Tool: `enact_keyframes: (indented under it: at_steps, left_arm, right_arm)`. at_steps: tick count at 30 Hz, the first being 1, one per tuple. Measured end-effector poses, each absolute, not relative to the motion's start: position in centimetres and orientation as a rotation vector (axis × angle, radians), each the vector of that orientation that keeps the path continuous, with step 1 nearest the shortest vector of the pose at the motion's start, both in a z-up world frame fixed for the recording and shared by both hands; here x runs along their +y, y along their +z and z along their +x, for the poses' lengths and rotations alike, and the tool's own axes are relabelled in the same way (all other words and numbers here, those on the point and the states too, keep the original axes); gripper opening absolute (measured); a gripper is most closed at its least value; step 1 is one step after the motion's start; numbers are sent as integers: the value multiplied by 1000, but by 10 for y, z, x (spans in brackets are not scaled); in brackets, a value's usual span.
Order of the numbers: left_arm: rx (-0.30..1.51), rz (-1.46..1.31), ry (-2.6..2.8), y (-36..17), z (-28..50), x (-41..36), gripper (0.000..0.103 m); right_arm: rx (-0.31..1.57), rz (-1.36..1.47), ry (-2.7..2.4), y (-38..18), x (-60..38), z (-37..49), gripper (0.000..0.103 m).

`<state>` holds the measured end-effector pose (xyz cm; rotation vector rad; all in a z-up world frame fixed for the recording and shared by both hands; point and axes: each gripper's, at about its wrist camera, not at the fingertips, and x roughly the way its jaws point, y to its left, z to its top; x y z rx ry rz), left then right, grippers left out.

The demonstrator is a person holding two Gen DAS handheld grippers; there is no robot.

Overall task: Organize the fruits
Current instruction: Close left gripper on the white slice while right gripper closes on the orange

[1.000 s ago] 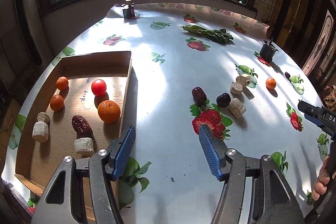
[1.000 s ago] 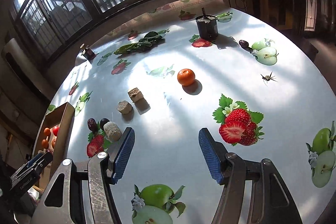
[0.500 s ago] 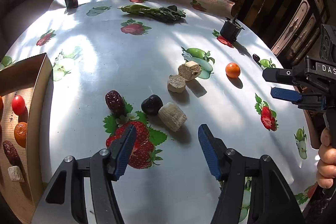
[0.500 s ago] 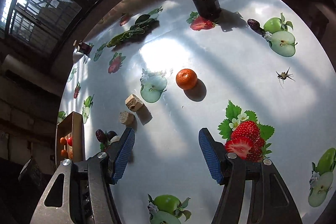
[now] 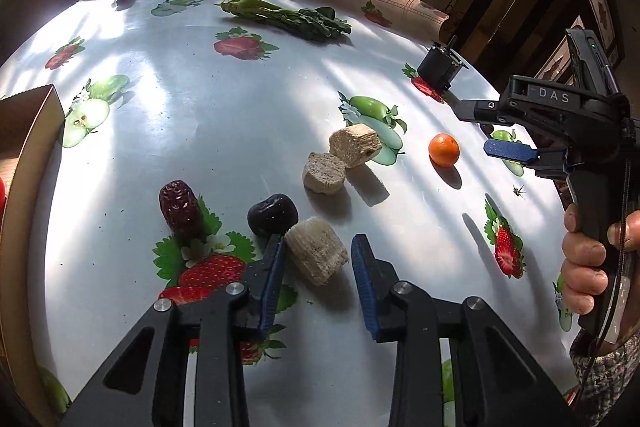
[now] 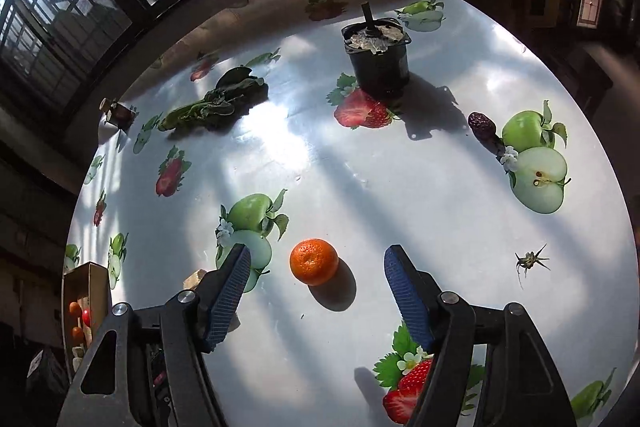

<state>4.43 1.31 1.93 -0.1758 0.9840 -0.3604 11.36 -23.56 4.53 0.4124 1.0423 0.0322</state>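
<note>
Left gripper (image 5: 318, 259) closing around beige chunk (image 5: 316, 251), pads not yet pressing; dark fruit (image 5: 273, 214) at 11 o'clock.

"DAS" (white letters) stands on the right tool (image 5: 510, 150).

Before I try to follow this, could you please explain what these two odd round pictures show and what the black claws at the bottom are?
There is no robot here: a person holds a two-finger claw in each hand, with a wide-angle camera on each looking along its fingers. One picture is from the left claw, the other from the right claw. The table has a fruit-print cloth. The left claw is closing around a pale chunk, with a dark fruit and a red date beside it. The right claw is opening around an orange without touching it. The left view also shows the right hand. Nothing is lifted yet. A cardboard box sits at the left edge.
</note>
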Motion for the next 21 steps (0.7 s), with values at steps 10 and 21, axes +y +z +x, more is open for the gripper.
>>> enact_keyframes:
  at_steps: [10,21]
  left_arm:
    - [927,-142,-374,15,41,0,31]
    - [926,-197,-371,29,25,16,26]
  right_arm:
    - [1056,221,12,17,-203,127,66]
    - [1049,186,-10,20,-201,106,35]
